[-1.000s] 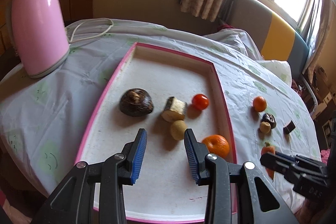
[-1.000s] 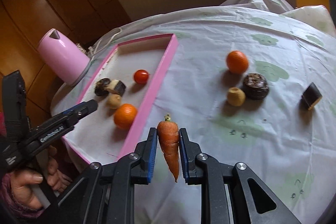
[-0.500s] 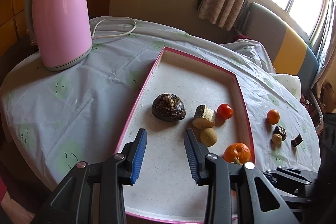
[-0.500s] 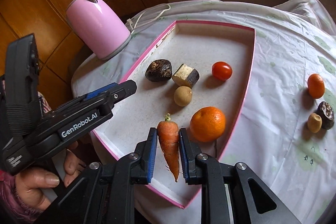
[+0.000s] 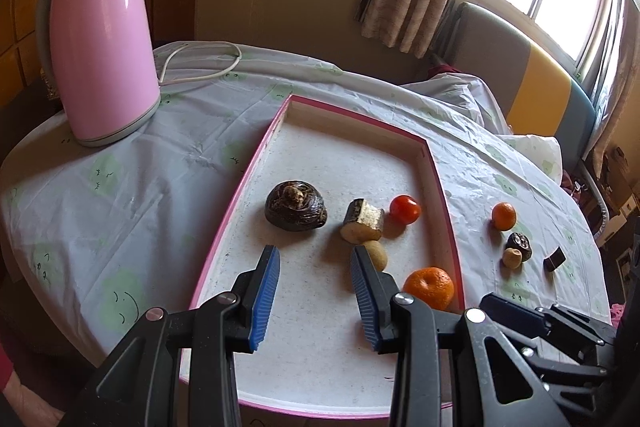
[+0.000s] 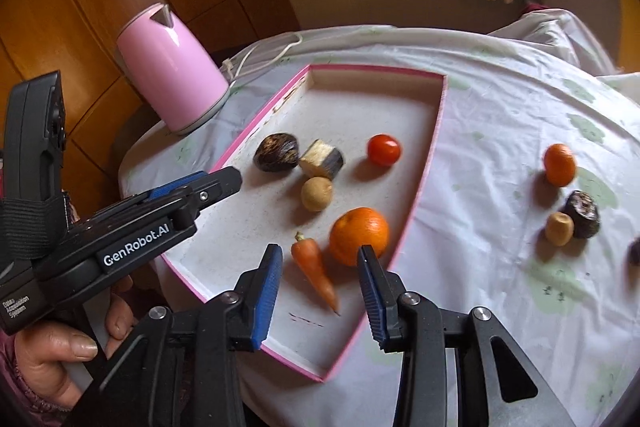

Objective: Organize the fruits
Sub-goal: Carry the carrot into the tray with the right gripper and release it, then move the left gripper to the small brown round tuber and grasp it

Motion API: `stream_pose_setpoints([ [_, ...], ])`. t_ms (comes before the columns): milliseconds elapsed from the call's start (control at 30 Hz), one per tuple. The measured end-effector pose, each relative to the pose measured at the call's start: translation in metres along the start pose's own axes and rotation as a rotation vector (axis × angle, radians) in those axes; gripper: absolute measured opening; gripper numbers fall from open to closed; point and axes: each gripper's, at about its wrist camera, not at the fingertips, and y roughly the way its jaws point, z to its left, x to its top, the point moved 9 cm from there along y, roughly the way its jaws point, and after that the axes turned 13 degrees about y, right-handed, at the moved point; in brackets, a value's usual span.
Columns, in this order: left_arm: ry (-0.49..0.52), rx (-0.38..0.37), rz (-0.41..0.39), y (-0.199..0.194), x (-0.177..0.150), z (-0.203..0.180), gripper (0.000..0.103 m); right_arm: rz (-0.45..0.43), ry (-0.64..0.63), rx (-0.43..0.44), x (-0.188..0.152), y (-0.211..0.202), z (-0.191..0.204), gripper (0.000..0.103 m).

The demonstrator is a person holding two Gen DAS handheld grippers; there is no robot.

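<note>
A pink-rimmed tray (image 6: 430,155) (image 5: 248,183) holds a dark round fruit (image 6: 276,157), a cut chunk (image 6: 322,159), a small tan fruit (image 6: 316,193), a tomato (image 6: 384,149), a large orange (image 6: 359,235) and a carrot (image 6: 314,273). My right gripper (image 6: 320,281) is open, its jaws either side of the carrot, which lies on the tray. My left gripper (image 5: 314,281) is open and empty above the tray's near part. On the cloth to the right lie a small orange (image 6: 559,164), a dark fruit (image 6: 583,213) and a tan fruit (image 6: 559,228).
A pink kettle (image 5: 98,43) with a white cord (image 5: 204,67) stands left of the tray. A dark block (image 5: 555,259) lies on the cloth at the right. A sofa (image 5: 532,83) and window are behind the table.
My right gripper has opened and the carrot now lies on the tray beside the large orange. The left gripper has drifted slightly left, still open.
</note>
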Motion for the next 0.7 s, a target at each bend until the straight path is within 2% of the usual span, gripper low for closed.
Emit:
stream_pose_setpoints([
  [500,0.121,-0.06,-0.021,-0.007,0.006,-0.049,0.037,-0.135,0.135,-0.207,0.01,-0.037,-0.087,0.04],
  [700,0.167,-0.093,-0.01,-0.004,0.004,-0.073,0.037,-0.17,0.212,-0.278,0.006,-0.054,-0.127,0.046],
])
